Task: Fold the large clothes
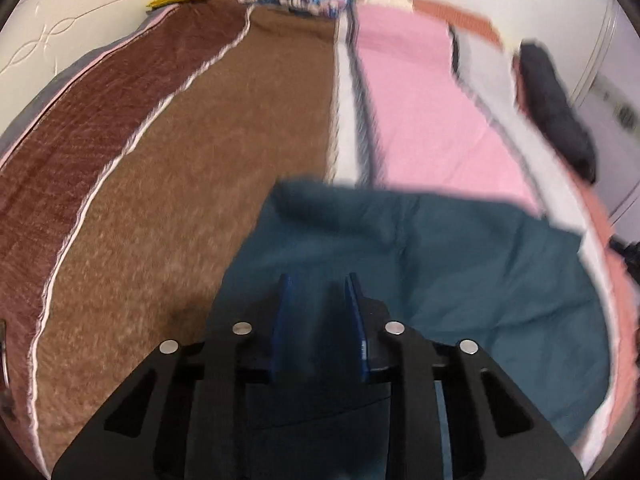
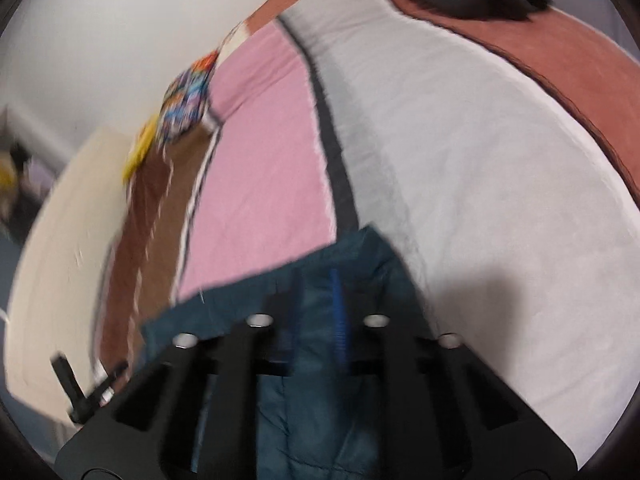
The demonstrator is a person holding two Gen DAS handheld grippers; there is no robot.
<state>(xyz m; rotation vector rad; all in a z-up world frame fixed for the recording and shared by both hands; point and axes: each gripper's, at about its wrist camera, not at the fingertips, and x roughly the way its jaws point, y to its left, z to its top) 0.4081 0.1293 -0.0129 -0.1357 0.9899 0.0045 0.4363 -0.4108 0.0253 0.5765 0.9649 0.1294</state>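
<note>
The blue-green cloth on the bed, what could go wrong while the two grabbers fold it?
1. The teal garment looks bunched and creased, so the fold may come out crooked.
2. Both pictures are blurred, which hints at fast motion; the cloth might slip from the left gripper or the right gripper. Whether either really pinches it cannot be told.
3. The garment sits near the bed edge, so part could slide off.

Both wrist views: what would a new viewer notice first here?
The dark teal garment fills the foreground on the bed, with the left gripper and right gripper over it. Behind it the bedcover runs away in broad stripes, a brown stripe beside a pink stripe.
</note>
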